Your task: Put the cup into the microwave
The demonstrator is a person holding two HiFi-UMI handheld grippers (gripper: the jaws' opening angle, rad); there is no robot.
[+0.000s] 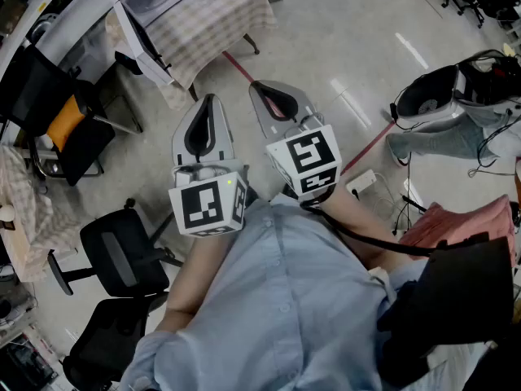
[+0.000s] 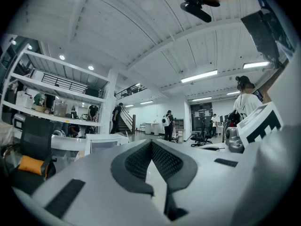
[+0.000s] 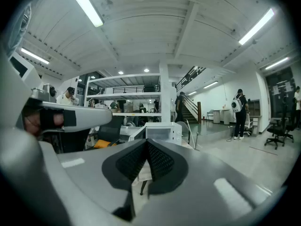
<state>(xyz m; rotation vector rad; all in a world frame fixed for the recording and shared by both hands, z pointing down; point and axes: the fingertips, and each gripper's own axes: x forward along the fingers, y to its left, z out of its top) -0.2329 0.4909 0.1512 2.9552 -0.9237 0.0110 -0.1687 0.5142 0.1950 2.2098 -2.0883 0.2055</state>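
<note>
Both units are held side by side just in front of the person's chest, pointing forward across open floor. The left hand-held gripper (image 1: 208, 104) has its jaws fully together with nothing between the pads, which its own view confirms. The right hand-held gripper (image 1: 262, 90) is likewise closed tight and empty. The cup cannot be located in any view, so its position and its bearing from either unit cannot be stated. The microwave (image 3: 162, 132) stands on the table (image 1: 220, 19) with the checked cloth, well apart from both units. In the head view it lies ahead of them and off to the left. In the right gripper view, the microwave sits almost directly above the closed jaw tips, so that unit is aimed nearly straight at it. In the left gripper view, the table lies to the left of the jaw line. The microwave door appears to stand open, with the cavity facing the person. Neither unit is clearly nearer; the left is on the table's side and the right is better aligned. Judgement: the cup must be found and gripped before any approach to the cavity.
</note>
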